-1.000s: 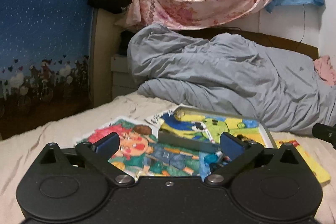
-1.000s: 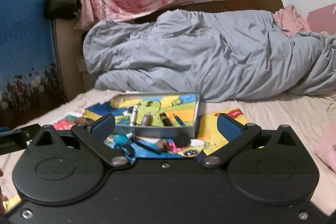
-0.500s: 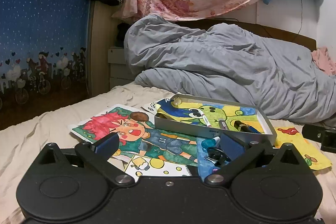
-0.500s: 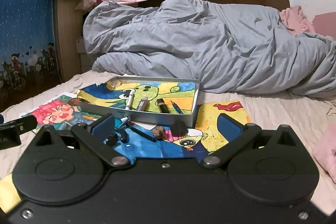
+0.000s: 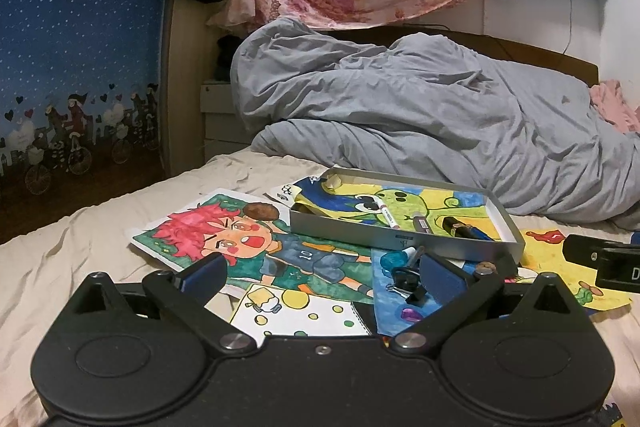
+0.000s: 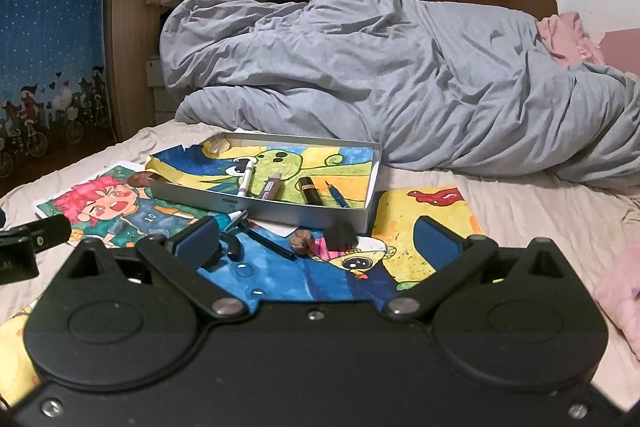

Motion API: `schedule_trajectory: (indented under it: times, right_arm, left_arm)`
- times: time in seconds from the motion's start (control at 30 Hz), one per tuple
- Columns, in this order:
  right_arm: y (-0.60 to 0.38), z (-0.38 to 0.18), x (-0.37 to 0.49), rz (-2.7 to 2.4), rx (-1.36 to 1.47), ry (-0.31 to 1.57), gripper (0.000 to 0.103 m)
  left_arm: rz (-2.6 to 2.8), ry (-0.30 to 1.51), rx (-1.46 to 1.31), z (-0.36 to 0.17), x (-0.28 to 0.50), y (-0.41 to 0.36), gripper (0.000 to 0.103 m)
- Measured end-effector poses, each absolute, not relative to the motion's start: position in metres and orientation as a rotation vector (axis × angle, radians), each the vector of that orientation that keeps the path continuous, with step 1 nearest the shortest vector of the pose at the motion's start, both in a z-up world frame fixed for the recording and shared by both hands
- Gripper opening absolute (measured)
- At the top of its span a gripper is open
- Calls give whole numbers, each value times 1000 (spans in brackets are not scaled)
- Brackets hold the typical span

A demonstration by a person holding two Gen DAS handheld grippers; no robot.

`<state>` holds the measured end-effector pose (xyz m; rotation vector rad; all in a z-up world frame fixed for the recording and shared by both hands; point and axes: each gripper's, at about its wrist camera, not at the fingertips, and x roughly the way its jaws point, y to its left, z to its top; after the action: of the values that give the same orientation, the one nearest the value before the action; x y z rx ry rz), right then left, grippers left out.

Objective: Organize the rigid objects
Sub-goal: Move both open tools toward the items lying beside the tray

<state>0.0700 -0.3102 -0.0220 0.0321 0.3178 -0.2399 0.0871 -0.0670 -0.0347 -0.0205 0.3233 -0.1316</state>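
I am inspecting the grey tin tray (image 6: 304, 213), which is sitting on the drawings in the middle of the bed and already holding a white marker (image 6: 245, 179), a grey tube (image 6: 271, 189), a black cylinder (image 6: 310, 190) and a pencil (image 6: 337, 195). Loose pieces are lying just before its near wall: a walnut (image 6: 301, 239), a black block (image 6: 341, 231), a dark pen (image 6: 267, 242) and binder clips (image 5: 406, 277). I am holding the right gripper (image 6: 316, 237) wide and empty, aimed at the walnut; the left gripper (image 5: 320, 273) is likewise wide and empty. I judge a centred, low approach best, closing gently, since the walnut may roll on paper.
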Motion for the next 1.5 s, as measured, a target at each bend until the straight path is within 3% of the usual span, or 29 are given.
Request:
schedule_trajectory:
  times: [1.5]
  right_arm:
    - [-319,-37,90,-292,31,439,102]
  left_arm:
    - [-127,402,-14,-43,104,-68,102]
